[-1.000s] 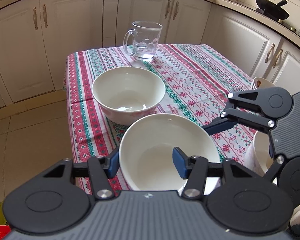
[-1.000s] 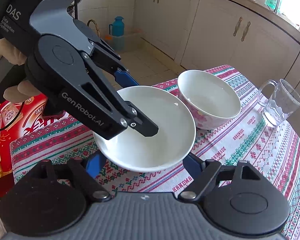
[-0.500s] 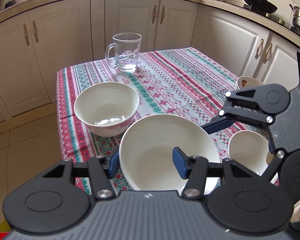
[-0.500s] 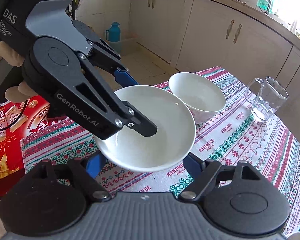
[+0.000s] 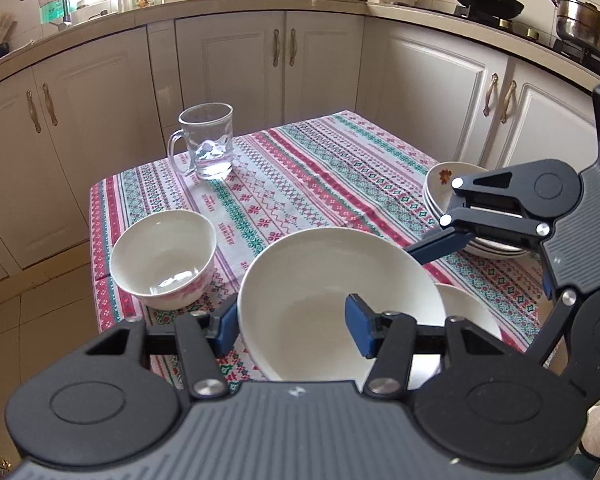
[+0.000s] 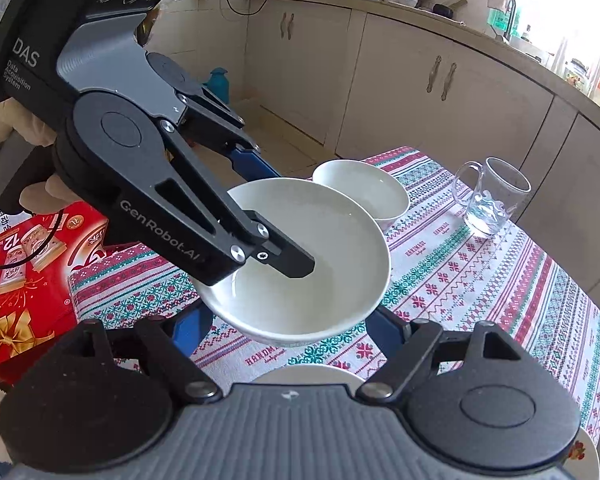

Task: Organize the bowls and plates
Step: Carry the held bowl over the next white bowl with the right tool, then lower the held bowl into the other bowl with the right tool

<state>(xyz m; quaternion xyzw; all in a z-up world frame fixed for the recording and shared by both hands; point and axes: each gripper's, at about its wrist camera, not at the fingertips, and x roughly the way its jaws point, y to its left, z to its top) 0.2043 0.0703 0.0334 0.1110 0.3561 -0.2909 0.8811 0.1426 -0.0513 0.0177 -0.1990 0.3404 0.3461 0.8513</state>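
A wide white bowl [image 5: 324,280] hangs above the patterned tablecloth [image 5: 300,184], held from two sides. My left gripper [image 5: 292,326] is shut on its near rim, one pad inside and one outside. In the right wrist view that same bowl [image 6: 324,256] sits between the blue pads of my right gripper [image 6: 284,326], which press on its lower sides. The right gripper's blue finger [image 5: 440,246] touches the bowl's far right edge. A deeper white bowl [image 5: 164,256] with a pink pattern stands on the cloth to the left.
A glass mug [image 5: 208,144] stands at the table's far corner. A stack of flowered plates [image 5: 440,184] sits at the right edge, and a small white bowl [image 5: 472,312] lies under the held bowl. A red box [image 6: 28,280] is on the floor. Cabinets ring the table.
Both grippers have lifted the wide bowl and carried it away from the deep bowl, toward the plate stack. The stack and the small bowl have come into the left wrist view.
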